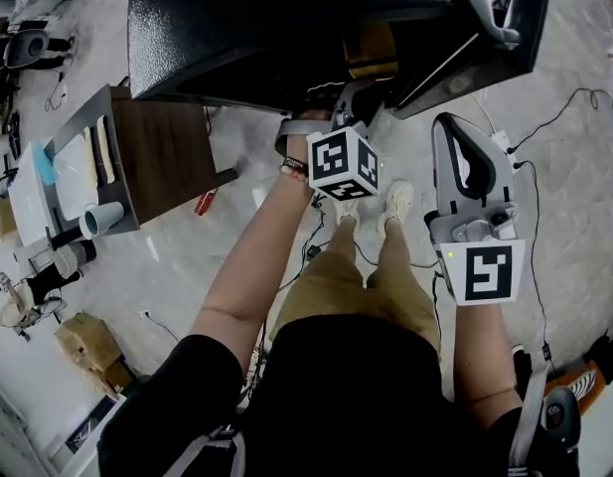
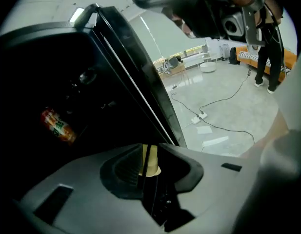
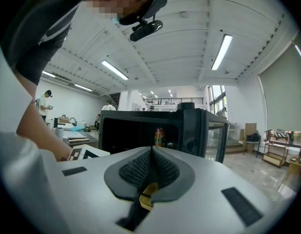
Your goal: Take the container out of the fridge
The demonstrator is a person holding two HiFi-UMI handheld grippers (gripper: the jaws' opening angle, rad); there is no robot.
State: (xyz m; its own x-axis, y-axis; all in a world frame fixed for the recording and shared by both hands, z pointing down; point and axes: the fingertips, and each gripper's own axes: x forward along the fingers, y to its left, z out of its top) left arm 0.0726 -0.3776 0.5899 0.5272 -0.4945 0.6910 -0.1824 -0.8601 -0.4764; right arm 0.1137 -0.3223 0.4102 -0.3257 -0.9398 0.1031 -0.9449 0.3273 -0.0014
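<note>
A person stands looking down at a black, box-shaped fridge (image 1: 236, 28) whose dark-framed glass door (image 1: 485, 38) is swung open to their right. The left gripper (image 1: 351, 107), grey plastic with a black-and-white marker cube, is stretched out on a bare arm to the fridge's open front. In the left gripper view its jaws (image 2: 149, 152) sit closed together with nothing gripped. Beyond them and to the left is a small cylindrical container with a red, orange and green label (image 2: 57, 126), standing in the dark interior, apart from the gripper. The right gripper (image 1: 453, 127) is held back nearer the person's body, beside the open door. In the right gripper view its ribbed black pads (image 3: 151, 152) are pressed together and empty, and the container (image 3: 159, 136) shows upright inside the fridge straight beyond them. A dark brown wooden side table (image 1: 172, 152) stands to the left of the fridge, carrying a pale cup (image 1: 102, 217).
</note>
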